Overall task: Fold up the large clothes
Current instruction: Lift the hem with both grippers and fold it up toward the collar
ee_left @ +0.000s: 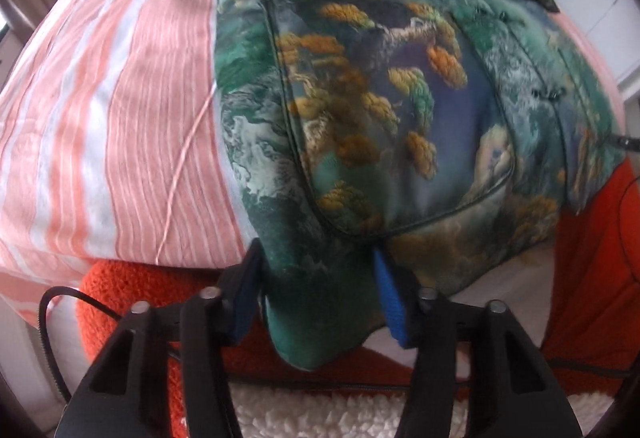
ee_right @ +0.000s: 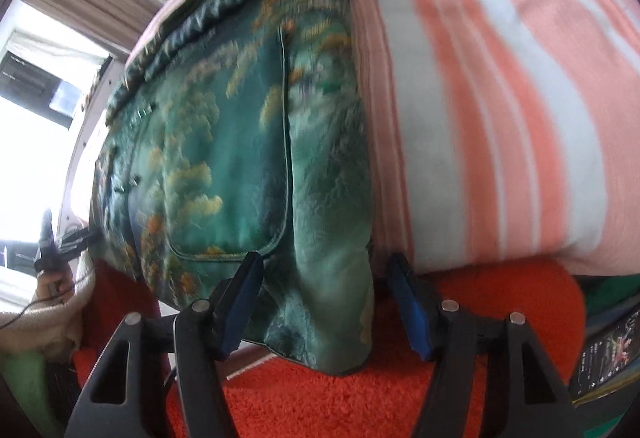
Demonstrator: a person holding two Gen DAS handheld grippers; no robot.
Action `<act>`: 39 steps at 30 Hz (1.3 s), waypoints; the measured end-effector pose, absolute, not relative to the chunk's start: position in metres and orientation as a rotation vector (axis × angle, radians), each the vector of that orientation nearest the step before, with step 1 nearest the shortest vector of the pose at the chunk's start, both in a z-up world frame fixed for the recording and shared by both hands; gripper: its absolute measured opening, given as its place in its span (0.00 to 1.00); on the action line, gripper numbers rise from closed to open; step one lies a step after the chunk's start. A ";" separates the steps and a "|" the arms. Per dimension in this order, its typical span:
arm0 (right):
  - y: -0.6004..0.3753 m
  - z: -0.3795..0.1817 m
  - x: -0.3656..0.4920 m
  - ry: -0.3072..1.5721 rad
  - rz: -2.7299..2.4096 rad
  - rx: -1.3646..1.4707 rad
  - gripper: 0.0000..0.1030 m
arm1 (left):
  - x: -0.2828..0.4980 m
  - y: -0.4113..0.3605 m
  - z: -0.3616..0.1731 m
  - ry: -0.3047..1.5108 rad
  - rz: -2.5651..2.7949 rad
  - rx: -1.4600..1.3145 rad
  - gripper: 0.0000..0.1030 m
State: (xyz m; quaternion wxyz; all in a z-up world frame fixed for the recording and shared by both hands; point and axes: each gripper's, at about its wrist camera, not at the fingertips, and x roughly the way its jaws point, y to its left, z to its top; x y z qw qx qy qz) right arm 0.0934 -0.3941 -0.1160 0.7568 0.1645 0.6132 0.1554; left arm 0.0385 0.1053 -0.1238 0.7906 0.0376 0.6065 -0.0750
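Both tools, left tool (ee_left: 316, 290) and right tool (ee_right: 326, 300), are standing open around the hanging hem corners of the green printed jacket (ee_left: 384, 110), which is lying on the pink striped bed (ee_left: 120, 110).

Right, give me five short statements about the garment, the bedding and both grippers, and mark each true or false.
1. The green landscape-print padded jacket lies on a pink-and-white striped bedspread. True.
2. The left gripper is clamped tight on the jacket's hem. False: its blue-padded fingers stand apart, the hem corner hanging loose between them.
3. The right gripper has a hem corner of the jacket between its open fingers. True.
4. The jacket is plain black. False: it is green with gold and blue scenery.
5. A curved-edged patch pocket shows on the jacket. True.
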 end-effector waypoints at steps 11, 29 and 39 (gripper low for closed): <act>-0.405 -0.030 0.114 1.213 0.616 0.573 0.12 | 0.077 0.152 -0.014 1.141 -0.336 -0.298 0.08; -0.402 0.024 0.396 0.895 0.320 0.571 0.89 | 0.324 0.225 0.047 0.879 -0.035 -0.284 0.94; -0.368 -0.028 0.423 1.097 0.186 0.130 0.87 | 0.369 0.149 -0.071 1.093 -0.042 -0.168 0.70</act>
